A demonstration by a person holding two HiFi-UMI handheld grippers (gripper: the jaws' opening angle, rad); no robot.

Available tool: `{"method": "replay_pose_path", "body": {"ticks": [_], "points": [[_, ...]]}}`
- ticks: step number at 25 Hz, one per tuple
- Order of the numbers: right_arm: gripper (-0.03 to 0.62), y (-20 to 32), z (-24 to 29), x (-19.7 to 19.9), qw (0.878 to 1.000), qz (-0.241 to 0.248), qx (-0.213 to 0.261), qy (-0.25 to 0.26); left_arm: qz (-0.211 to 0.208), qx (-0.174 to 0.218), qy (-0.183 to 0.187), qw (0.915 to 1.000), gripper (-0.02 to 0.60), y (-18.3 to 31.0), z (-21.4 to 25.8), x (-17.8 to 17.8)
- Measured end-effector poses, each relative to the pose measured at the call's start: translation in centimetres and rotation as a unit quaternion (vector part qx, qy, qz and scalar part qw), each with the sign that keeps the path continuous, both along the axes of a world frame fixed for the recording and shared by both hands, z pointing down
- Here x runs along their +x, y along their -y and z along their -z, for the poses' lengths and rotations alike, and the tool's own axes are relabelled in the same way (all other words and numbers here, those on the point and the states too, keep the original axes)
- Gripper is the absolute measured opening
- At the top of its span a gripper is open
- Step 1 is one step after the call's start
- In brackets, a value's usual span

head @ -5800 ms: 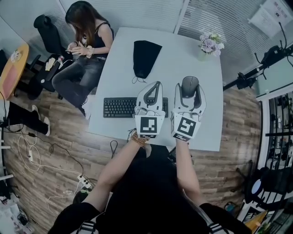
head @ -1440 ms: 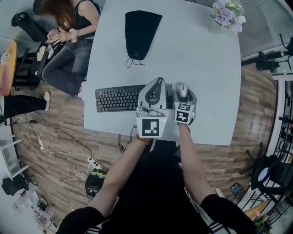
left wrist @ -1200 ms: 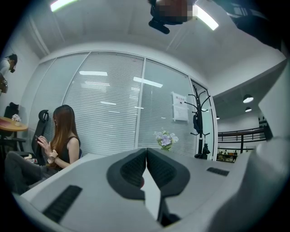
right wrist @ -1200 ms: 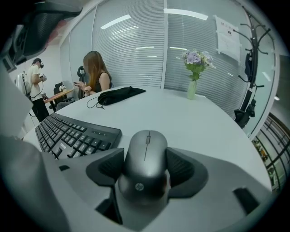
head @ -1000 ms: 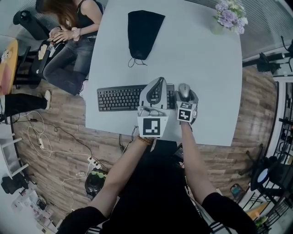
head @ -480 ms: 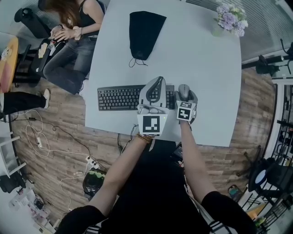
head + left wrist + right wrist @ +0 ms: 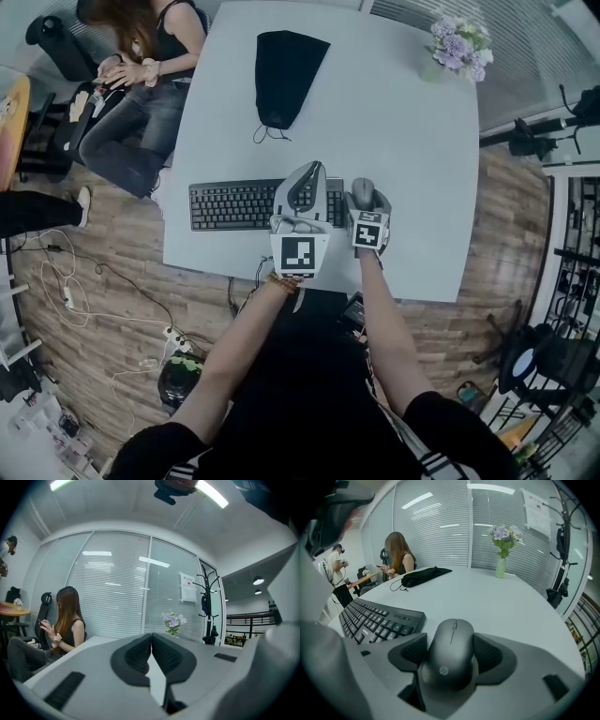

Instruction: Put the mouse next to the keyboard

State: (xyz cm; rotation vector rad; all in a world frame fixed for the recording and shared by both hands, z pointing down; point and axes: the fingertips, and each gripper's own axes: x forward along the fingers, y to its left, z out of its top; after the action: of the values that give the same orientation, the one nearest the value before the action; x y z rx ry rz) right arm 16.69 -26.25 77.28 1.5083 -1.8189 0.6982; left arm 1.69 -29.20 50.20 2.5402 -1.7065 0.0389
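The right claw (image 7: 451,641) has just been opening and seems to stand clear of the mouse (image 7: 450,663), which rests on the desk (image 7: 506,602) just beside the keyboard (image 7: 375,618). Draw it straight back without nudging; the left claw (image 7: 151,644) is closed, empty.

Plank wood floor (image 7: 112,262) round a white table (image 7: 412,141) — slatted blinds (image 7: 117,588) line the walls, strip lights (image 7: 211,491) overhead.
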Motion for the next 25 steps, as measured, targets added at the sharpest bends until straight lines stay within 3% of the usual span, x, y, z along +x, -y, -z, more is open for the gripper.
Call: {"method": "replay_pose_path", "body": {"ticks": [16, 25], "points": [[0.324, 1.6, 4.5, 0.3, 0.999, 0.007, 0.036, 0.012, -0.005, -0.002, 0.011, 0.9999, 0.012, -0.2, -0.5, -0.1], [0.28, 2.5, 9.3, -0.8, 0.996, 0.028, 0.085, 0.014, -0.011, 0.015, 0.011, 0.9998, 0.012, -0.6, 1.1, 0.3]]}}
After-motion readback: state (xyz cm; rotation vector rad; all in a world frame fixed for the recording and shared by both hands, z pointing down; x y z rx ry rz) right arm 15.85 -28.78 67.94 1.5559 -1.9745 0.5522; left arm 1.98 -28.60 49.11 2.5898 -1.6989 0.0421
